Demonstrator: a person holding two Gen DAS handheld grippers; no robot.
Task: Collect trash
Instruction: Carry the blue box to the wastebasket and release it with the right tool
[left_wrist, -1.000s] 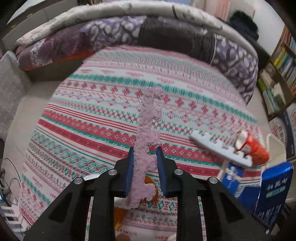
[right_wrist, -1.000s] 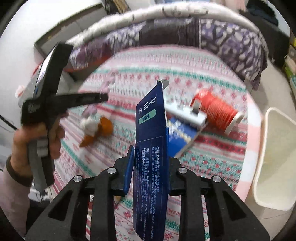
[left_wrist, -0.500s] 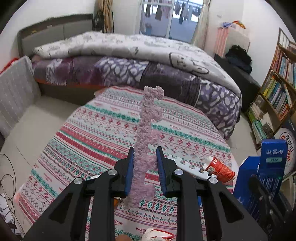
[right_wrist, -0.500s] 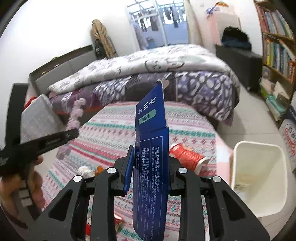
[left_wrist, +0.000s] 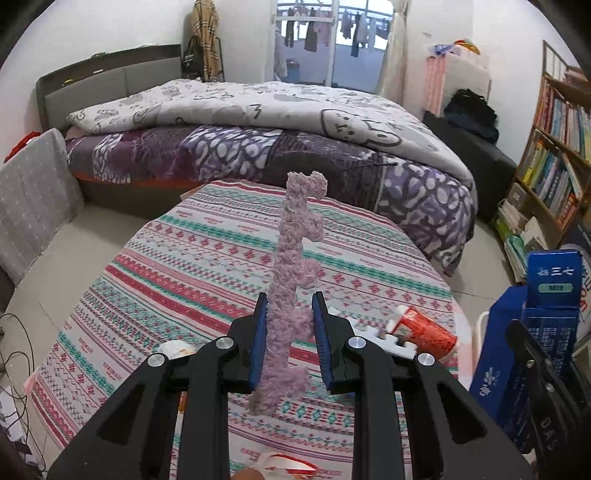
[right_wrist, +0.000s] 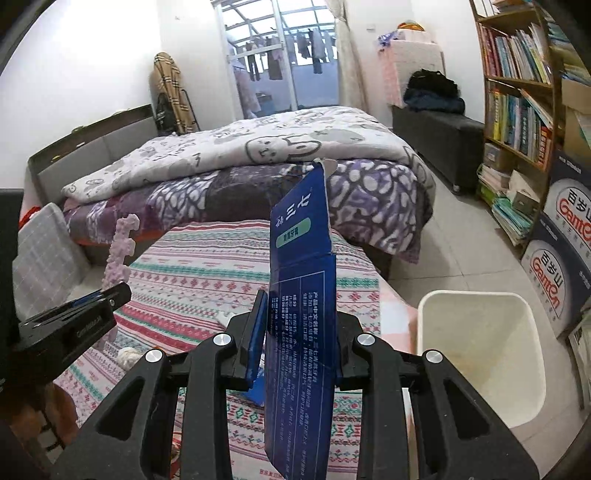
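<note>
Both claws now lifted off rug w/ trash: left claw (left_wrist: 287, 325) clamps pink foam strip (left_wrist: 293, 280), right claw (right_wrist: 299, 332) clamps blue carton (right_wrist: 301, 325); white bin (right_wrist: 480, 354) next.

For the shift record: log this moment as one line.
left gripper: shut on pink foam strip | right gripper: shut on blue carton | both lifted off patterned cloth | white bin: at right, open

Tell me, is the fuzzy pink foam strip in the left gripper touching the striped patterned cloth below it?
Apart. In the left wrist view, the fuzzy pink foam strip, clamped in the left gripper, hangs in the air, its lower end clear of the striped patterned cloth.
</note>
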